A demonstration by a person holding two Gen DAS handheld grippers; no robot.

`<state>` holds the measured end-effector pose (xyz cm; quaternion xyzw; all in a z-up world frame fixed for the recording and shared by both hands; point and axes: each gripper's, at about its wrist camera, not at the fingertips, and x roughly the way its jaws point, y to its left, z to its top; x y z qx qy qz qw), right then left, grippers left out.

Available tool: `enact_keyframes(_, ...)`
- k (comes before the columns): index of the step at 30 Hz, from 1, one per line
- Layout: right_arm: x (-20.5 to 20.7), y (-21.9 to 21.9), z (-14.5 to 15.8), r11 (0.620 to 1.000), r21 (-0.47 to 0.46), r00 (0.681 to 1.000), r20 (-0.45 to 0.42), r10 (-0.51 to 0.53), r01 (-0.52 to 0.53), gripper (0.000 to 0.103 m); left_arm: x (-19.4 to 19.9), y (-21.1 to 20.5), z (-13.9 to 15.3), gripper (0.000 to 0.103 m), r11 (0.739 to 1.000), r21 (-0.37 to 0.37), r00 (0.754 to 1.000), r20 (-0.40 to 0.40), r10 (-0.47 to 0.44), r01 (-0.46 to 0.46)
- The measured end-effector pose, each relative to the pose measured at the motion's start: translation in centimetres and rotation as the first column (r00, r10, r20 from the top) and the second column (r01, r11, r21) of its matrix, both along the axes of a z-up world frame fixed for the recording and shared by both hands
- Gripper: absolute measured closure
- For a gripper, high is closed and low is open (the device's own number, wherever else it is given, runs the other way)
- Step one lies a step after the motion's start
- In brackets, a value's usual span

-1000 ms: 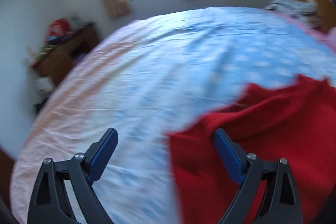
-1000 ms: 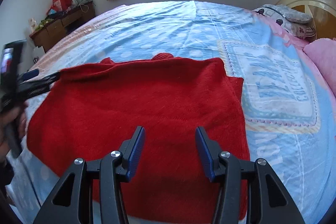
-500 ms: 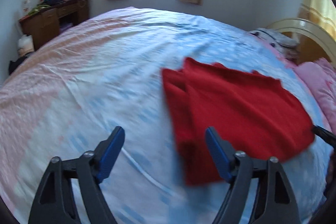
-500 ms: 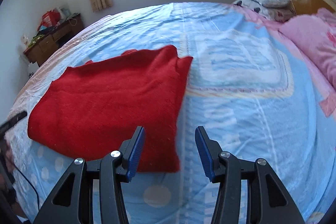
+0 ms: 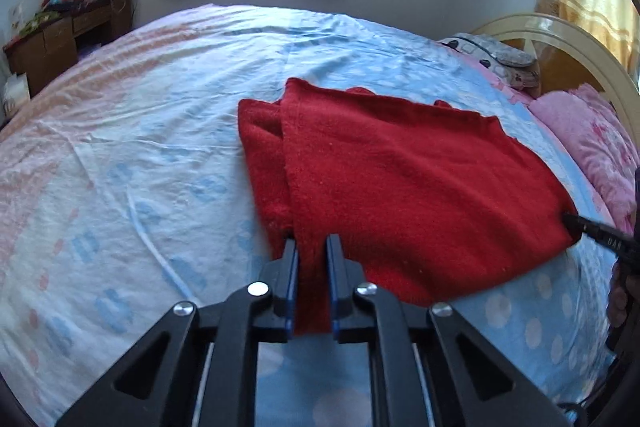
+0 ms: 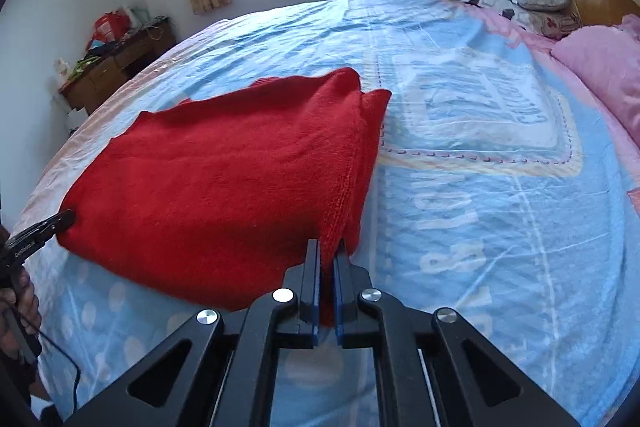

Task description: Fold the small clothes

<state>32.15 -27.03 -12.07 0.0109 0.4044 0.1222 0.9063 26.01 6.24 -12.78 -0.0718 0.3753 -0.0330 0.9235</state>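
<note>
Currently both tongs, left [image 5: 312,259] and right [image 6: 327,259], clamp the red sweater's [image 5: 400,187] near corners; uneven lifting could undo its fold on the bed [image 5: 120,147].

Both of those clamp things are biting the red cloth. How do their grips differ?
The left gripper pinches the near left corner of the red cloth, while the right gripper pinches the near right corner. The left one's fingers stand wider apart, with a thicker wad of cloth between them; the right one's are nearly together. Both are shut on the cloth's near edge above the bed sheet.
</note>
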Motion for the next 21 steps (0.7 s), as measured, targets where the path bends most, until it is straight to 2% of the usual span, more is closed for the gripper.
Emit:
enact_keyframes(4, -1.6, -0.5, 0.3, 1.0, 0.011, 1.0, 0.0, 0.021, -0.021, 0.099, -1.3, 0.2, -0.6, 0.092, 1.0, -0.005, 1.0, -0.007, -0.018, 0.018)
enact_keyframes(9, -0.7, -1.1, -1.9, 1.0, 0.002, 0.999, -0.042, -0.004, 0.004, 0.099, -1.0, 0.4, -1.4, 0.093, 1.0, 0.001, 1.0, -0.016, -0.012, 0.012)
enact_keyframes(14, -0.7, -0.9, -1.4, 1.0, -0.002, 0.999, -0.043, -0.005, 0.005, 0.099, -1.5, -0.4, -1.4, 0.092, 0.999, 0.047, 1.0, -0.004, -0.02, 0.021)
enact_keyframes(16, -1.2, -0.8, -0.9, 1.0, -0.008, 0.999, -0.036, -0.014, 0.014, 0.096, -1.7, -0.1, -1.4, 0.086, 0.999, 0.045, 1.0, -0.001, -0.01, 0.01)
enact_keyframes(17, -1.3, -0.8, -0.7, 1.0, -0.012, 0.999, -0.03, -0.028, 0.027, 0.088, -1.9, 0.0, -1.3, 0.085, 0.999, 0.041, 1.0, 0.003, -0.005, 0.005)
enact_keyframes(18, -1.7, -0.7, -0.1, 0.999, -0.021, 0.999, -0.015, -0.048, 0.047, 0.072, -2.0, 0.1, -1.0, 0.077, 0.999, 0.043, 1.0, 0.002, 0.002, -0.002)
enact_keyframes(19, -1.9, -0.6, 0.6, 0.998, -0.023, 0.998, 0.007, -0.055, 0.055, 0.065, -2.3, 0.3, -0.7, 0.06, 0.998, 0.051, 1.0, 0.012, 0.02, -0.021)
enact_keyframes(20, -2.2, -0.3, 1.2, 0.998, -0.019, 0.998, 0.032, -0.053, 0.053, 0.059, -2.4, 0.4, -0.3, 0.051, 0.998, 0.058, 0.999, 0.029, 0.034, -0.036)
enact_keyframes(21, -2.5, 0.3, 2.1, 0.999, -0.02, 0.997, 0.067, -0.042, 0.044, 0.059, -2.5, 0.5, 0.0, 0.038, 0.997, 0.064, 0.998, 0.046, 0.047, -0.05)
